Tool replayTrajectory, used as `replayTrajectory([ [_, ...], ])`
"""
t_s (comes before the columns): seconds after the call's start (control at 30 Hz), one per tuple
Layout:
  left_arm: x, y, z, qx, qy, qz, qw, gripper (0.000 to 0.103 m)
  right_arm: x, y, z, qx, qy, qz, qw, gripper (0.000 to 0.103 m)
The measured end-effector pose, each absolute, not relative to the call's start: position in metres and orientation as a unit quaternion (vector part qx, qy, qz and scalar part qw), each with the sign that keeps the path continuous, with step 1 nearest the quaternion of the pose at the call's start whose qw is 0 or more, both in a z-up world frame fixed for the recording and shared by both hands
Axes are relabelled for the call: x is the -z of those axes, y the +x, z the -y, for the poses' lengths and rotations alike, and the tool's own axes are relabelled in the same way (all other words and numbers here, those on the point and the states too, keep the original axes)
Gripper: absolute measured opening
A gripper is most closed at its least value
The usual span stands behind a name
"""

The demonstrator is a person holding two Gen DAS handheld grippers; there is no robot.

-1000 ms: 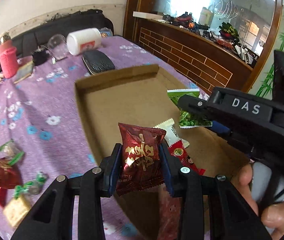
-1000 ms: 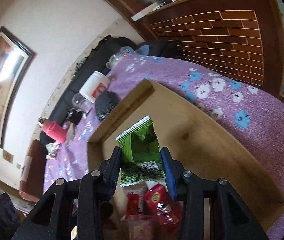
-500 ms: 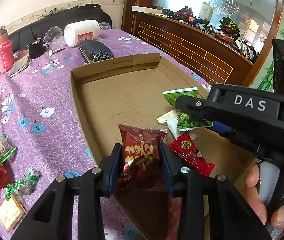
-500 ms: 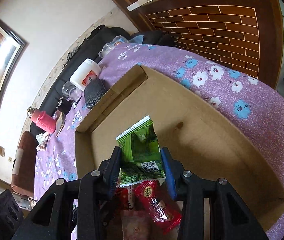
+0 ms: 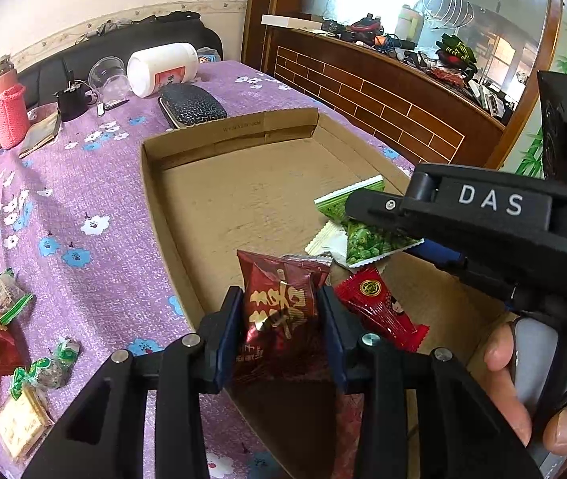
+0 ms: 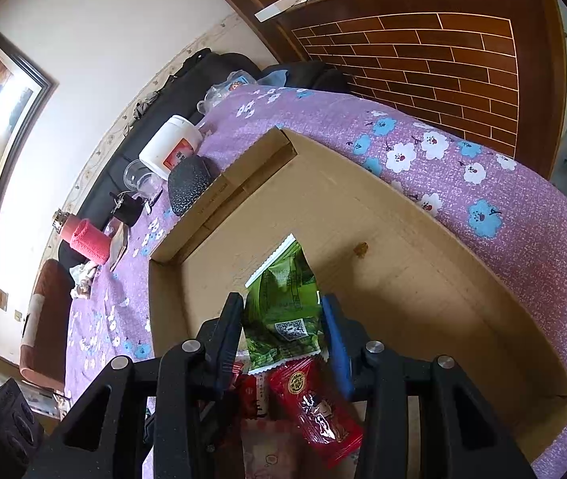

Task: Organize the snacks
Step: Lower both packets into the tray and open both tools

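Observation:
My left gripper [image 5: 279, 319] is shut on a dark red snack packet [image 5: 279, 303], held over the near part of a shallow cardboard tray [image 5: 227, 139]. My right gripper [image 6: 283, 319] is shut on a green snack packet [image 6: 283, 311], also over the tray; in the left wrist view that green packet [image 5: 363, 235] hangs from the right gripper's black fingers [image 5: 387, 215]. On the tray floor lie a bright red packet [image 5: 379, 311] and a white-edged packet [image 5: 327, 239]. The bright red packet [image 6: 319, 411] shows below the right gripper too.
Loose snacks [image 5: 8, 335] lie on the purple flowered cloth left of the tray. Beyond the tray's far wall sit a black case [image 5: 191, 103], a white jar [image 5: 161, 68], a clear cup [image 5: 107, 78] and a pink-sleeved bottle [image 5: 8, 107]. A wooden brick-patterned counter [image 5: 383, 95] stands right.
Both views have shifted so more of the tray shows, as if the grippers drew back or rose slightly. Each gripper keeps its packet; the packets in the tray have not moved.

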State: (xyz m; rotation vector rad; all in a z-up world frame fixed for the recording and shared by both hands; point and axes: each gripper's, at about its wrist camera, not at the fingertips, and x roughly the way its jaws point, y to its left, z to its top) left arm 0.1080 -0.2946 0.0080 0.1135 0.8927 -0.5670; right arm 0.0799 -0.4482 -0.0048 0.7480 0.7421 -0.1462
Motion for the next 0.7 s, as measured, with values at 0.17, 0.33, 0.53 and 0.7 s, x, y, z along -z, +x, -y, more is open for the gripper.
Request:
replayTrajectory([
  [0.17,-0.010,0.105,0.297,0.274,0.056,-0.421,0.863,0.039,0.003,0.080,0.446,0.059,0.359,-0.350,0.863,0.043],
  [0.33,-0.012,0.102,0.297,0.273,0.061,-0.413,0.867,0.044,-0.001,0.079,0.444,0.059,0.353,-0.345,0.868,0.044],
  [0.53,-0.016,0.101,0.294,0.276,0.054,-0.411,0.867,0.045,-0.005,0.075,0.445,0.056,0.359,-0.330,0.871,0.044],
  [0.7,-0.022,0.102,0.289,0.272,0.044,-0.412,0.868,0.046,-0.011,0.072,0.443,0.053,0.353,-0.315,0.880,0.044],
])
